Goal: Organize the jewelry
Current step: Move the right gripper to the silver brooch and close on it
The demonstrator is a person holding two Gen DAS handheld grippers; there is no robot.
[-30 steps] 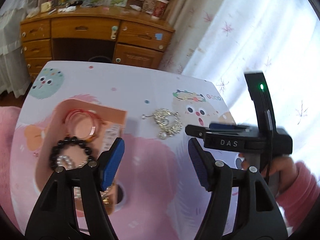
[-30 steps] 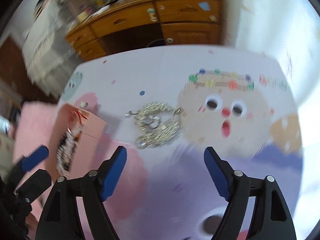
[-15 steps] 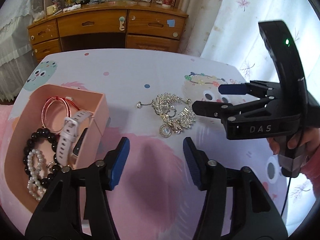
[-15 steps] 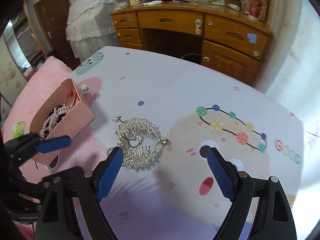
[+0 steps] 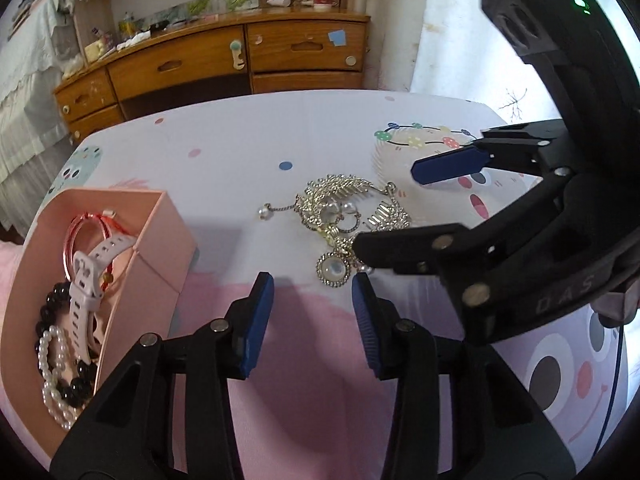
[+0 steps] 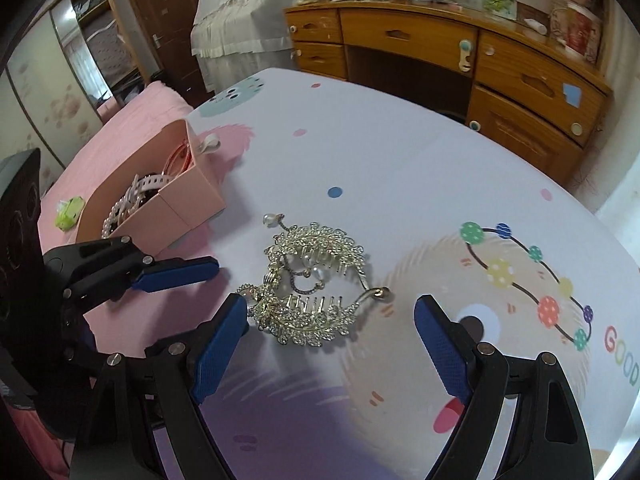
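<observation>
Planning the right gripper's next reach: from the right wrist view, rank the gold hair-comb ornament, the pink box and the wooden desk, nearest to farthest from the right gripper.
1. Gold hair-comb ornament: on the table just ahead of the open right gripper, toward its left finger.
2. Pink box: farther, to the left, holding bracelets.
3. Wooden desk: beyond the table's far edge.

Home bedroom; pink bed [image 6: 132,120], wooden dresser [image 6: 500,60] with cluttered top, wardrobe doors [image 6: 48,80], curtained window [image 5: 460,40]

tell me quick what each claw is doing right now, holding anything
Left claw: closing, nothing between its pads, holding nothing.
Right claw: open wide, empty, just short of the silver hair comb on the table.
</observation>
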